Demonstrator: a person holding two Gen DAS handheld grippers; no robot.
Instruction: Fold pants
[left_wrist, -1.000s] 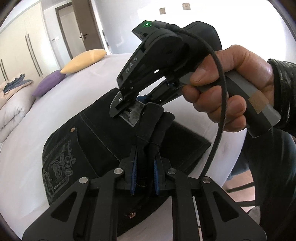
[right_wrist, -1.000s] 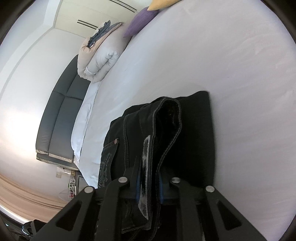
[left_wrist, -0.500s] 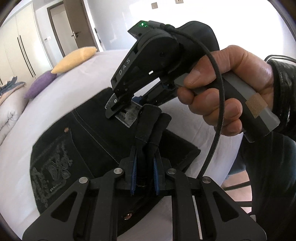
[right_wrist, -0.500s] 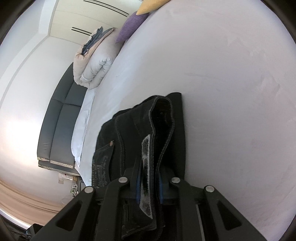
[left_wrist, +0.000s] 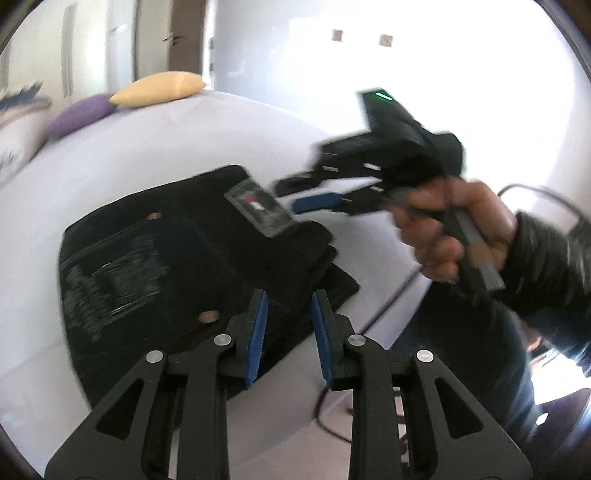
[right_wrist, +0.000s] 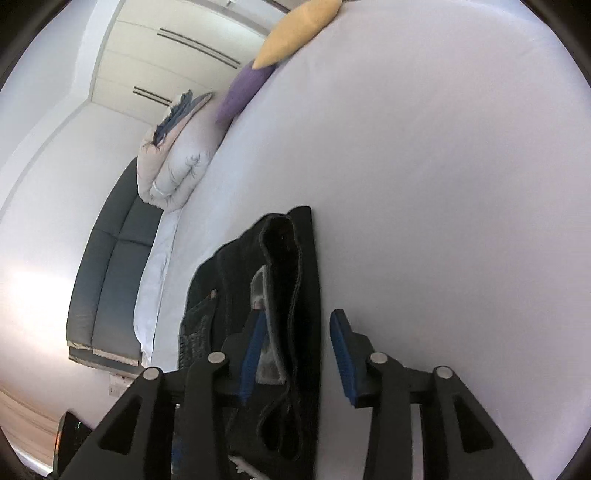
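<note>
The black pants (left_wrist: 177, 251) lie folded flat on the white bed (left_wrist: 184, 140), a grey label patch (left_wrist: 258, 206) facing up near their right corner. My left gripper (left_wrist: 289, 325) hovers over their near right edge; its jaws are opening and pinch nothing. In the left wrist view my right gripper (left_wrist: 291, 194), held by a hand (left_wrist: 443, 229), hangs just right of the label with its jaws apart. The right wrist view shows the pants' (right_wrist: 291, 266) thick waistband edge lying between my right gripper's (right_wrist: 297, 350) opening jaws; the right pad stands clear of the cloth.
A yellow pillow (left_wrist: 159, 88) and a purple pillow (left_wrist: 79, 114) lie at the bed's far end. A rolled duvet (right_wrist: 173, 170) and a grey sofa (right_wrist: 110, 277) sit beyond the bed's left side. The person's legs (left_wrist: 480, 369) and a cable stand by the near right edge.
Both grippers have let go of the waistband, which now lies flat on the bed. The right gripper has drawn off to the right, and the left has backed away with its jaws apart.
</note>
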